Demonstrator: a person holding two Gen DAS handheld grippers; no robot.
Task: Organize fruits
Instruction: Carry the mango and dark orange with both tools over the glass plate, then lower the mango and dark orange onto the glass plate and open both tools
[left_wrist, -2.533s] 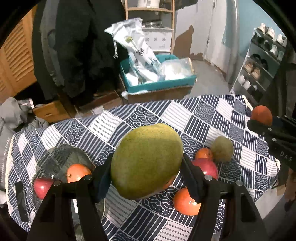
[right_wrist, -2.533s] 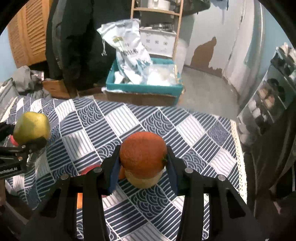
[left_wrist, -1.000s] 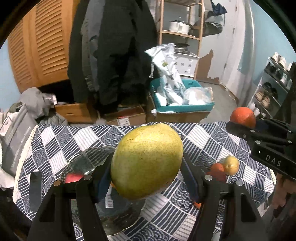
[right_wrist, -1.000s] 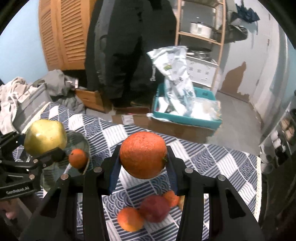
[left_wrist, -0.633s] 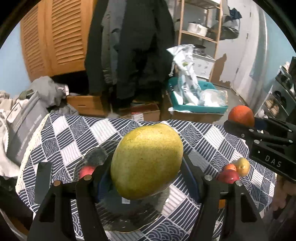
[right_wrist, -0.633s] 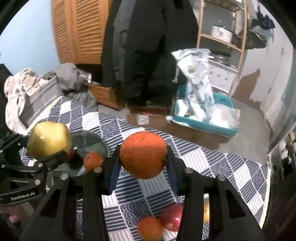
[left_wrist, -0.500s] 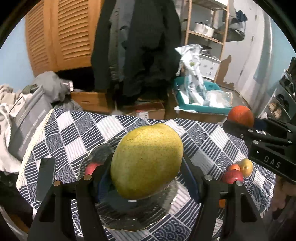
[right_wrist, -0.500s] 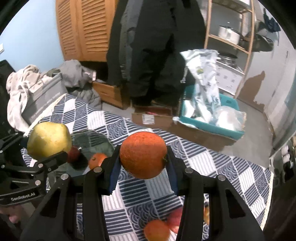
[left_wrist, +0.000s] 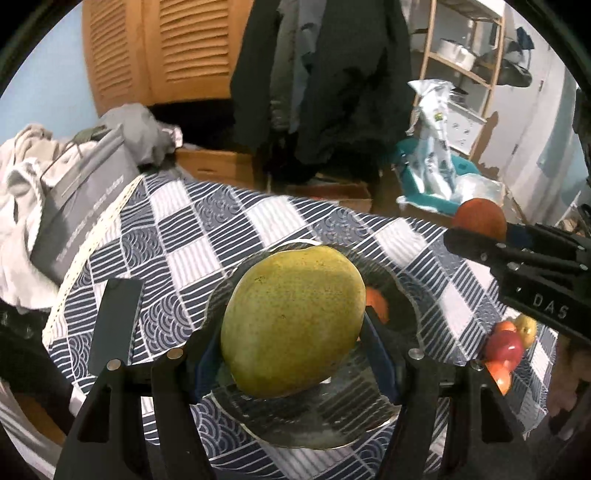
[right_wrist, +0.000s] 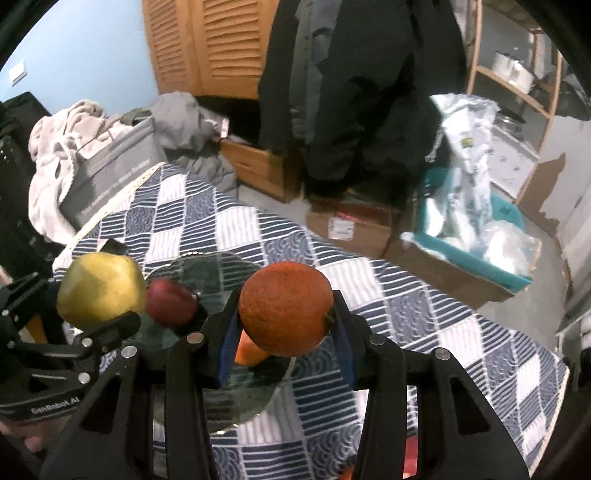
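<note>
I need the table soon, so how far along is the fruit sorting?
Partway. Done: a red apple and a small orange already lie in the glass bowl. In hand: the left gripper clamps a mango, the right gripper an orange, both above the bowl. Left: a few fruits clustered on the tablecloth.

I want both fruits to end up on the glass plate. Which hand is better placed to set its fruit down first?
Left, probably. The left gripper holds the mango directly over the glass plate, while the right gripper holds its orange nearer the plate's edge.
</note>
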